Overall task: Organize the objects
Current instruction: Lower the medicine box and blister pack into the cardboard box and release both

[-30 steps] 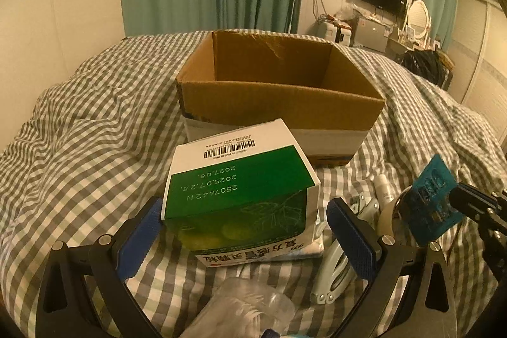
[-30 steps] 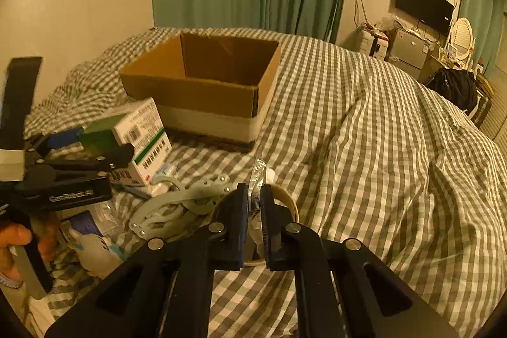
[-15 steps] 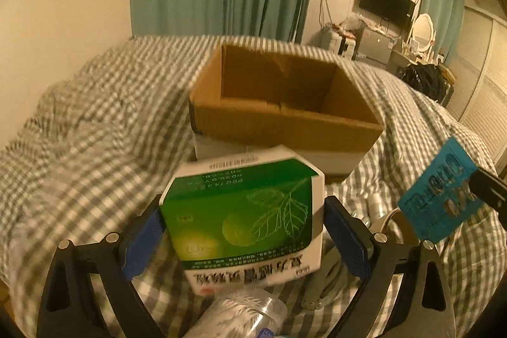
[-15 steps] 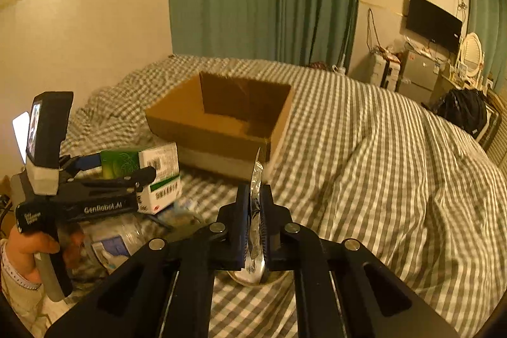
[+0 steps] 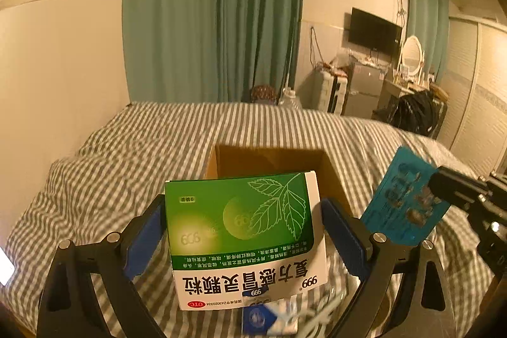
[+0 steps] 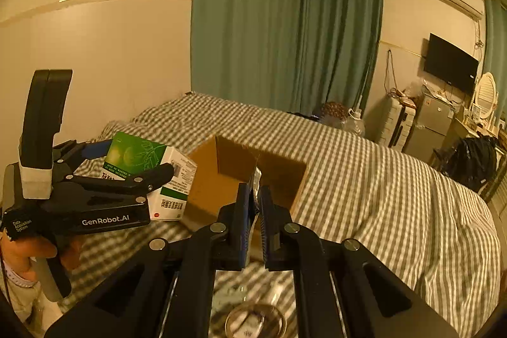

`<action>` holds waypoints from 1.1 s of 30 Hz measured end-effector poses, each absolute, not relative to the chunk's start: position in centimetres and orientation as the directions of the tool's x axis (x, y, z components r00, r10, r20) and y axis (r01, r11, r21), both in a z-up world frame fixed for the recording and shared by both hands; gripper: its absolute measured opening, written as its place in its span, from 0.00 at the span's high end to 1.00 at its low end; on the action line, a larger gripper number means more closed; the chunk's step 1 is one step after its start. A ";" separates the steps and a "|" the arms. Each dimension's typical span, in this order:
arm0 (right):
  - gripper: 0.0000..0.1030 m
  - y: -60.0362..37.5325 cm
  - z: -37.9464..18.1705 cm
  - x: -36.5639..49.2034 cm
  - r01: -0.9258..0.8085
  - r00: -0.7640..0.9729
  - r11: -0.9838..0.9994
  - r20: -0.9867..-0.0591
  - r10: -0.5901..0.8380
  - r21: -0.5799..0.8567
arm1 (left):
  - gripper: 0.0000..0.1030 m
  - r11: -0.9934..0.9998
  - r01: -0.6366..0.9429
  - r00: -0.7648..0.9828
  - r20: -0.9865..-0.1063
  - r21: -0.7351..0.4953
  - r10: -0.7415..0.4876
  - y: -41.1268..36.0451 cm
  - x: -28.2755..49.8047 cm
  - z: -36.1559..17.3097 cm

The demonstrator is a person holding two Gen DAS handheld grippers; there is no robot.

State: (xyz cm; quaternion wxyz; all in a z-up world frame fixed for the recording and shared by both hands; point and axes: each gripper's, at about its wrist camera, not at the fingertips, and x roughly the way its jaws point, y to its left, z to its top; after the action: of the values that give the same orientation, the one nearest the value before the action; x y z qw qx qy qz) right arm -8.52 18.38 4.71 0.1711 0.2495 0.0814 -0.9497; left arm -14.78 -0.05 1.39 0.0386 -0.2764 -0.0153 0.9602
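Above the bed, the left claw is gripping a green medicine box; the right claw is pinching what looks like a blister pack.

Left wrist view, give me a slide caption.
Left gripper holds a green medicine box above the checked bed, open cardboard box behind.
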 end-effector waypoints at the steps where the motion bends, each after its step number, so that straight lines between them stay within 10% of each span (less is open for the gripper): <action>1: 0.94 18.4 4.9 -9.2 0.369 -0.815 -0.928 -0.500 -0.292 -0.060 | 0.06 -0.996 -0.069 -0.848 -0.523 -0.052 0.086 -0.1 -15.6 1.7; 33: 0.94 19.0 -5.2 -26.0 0.360 -0.684 -0.923 -0.635 -0.359 0.133 | 0.05 -0.995 -0.096 -0.770 -0.632 -0.024 0.090 2.5 -27.9 -5.8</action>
State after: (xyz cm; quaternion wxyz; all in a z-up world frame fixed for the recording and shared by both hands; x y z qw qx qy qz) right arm -26.00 19.01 -5.23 0.1959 0.3458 0.0013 -0.9176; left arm -27.94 2.46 -5.78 0.0493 -0.3355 0.0046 0.9407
